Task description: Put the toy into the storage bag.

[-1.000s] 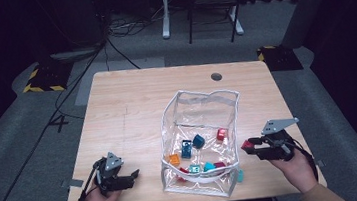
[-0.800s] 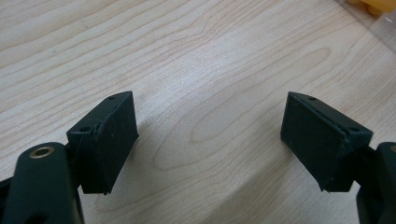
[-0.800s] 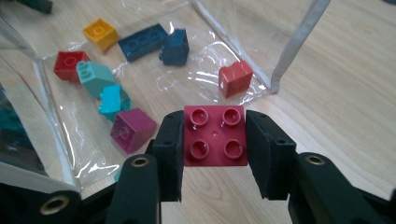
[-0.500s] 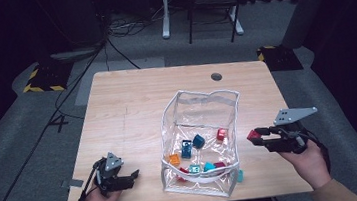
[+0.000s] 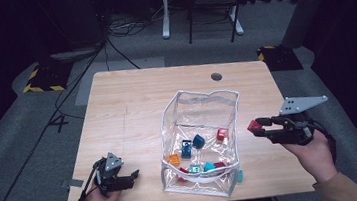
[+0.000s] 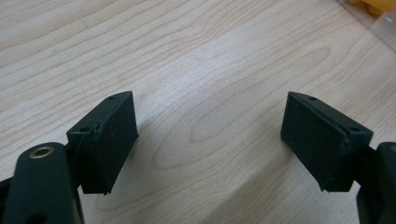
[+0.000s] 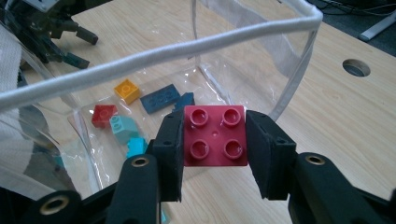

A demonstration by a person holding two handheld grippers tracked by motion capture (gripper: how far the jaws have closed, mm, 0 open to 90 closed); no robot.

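My right gripper (image 5: 256,127) is shut on a dark red four-stud brick (image 7: 215,135), held in the air just right of the clear plastic bag (image 5: 232,100); the brick (image 5: 253,125) sits at the jaw tips. The bag stands open on the wooden table (image 5: 137,105) and holds several bricks: orange (image 5: 174,159), dark blue (image 5: 187,149), red (image 5: 221,134), teal (image 5: 208,166). In the right gripper view the bag's white rim (image 7: 154,53) crosses above the brick. My left gripper (image 5: 133,176) rests low near the table's front left edge, open, with bare wood between its pads (image 6: 109,140).
A teal brick (image 5: 240,175) lies outside the bag at its front right corner. A round cable hole (image 5: 216,76) is in the table's far right part. Chairs and cables stand on the floor beyond the table.
My right gripper has risen from the table with the red brick in it, staying beside the bag's right wall. The left gripper has not moved.
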